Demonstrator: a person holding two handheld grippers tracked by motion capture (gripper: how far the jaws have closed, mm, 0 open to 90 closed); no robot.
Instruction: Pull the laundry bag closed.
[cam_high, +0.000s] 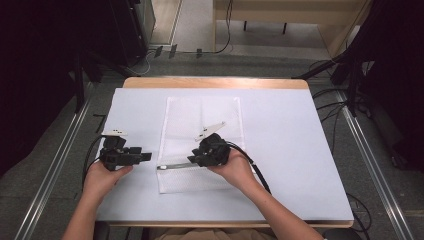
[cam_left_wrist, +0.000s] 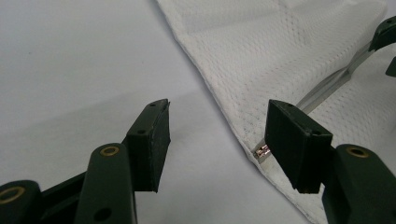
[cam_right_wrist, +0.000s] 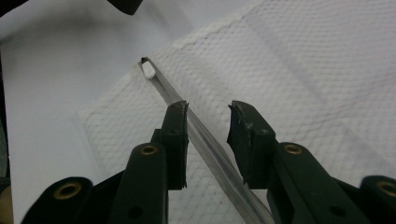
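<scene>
A white mesh bag (cam_high: 200, 130) lies flat on the white table cover, with a zipper (cam_high: 172, 166) running across it near its front end. My right gripper (cam_high: 192, 160) sits low over the bag. In the right gripper view its jaws (cam_right_wrist: 208, 112) stand either side of the zipper strip (cam_right_wrist: 205, 140) with a gap to each pad, so it is open. The strip ends at a white tab (cam_right_wrist: 148, 70). My left gripper (cam_high: 145, 156) is open beside the bag's left edge. In the left gripper view its jaws (cam_left_wrist: 217, 121) are wide apart, with the metal zipper end (cam_left_wrist: 263, 152) just by one pad.
The white cover (cam_high: 290, 140) spans a wooden table whose far edge (cam_high: 215, 82) shows bare. Bare cover lies to the right of the bag and to its left. Black cables (cam_high: 255, 170) trail from the right gripper. Dark stands and floor rails flank the table.
</scene>
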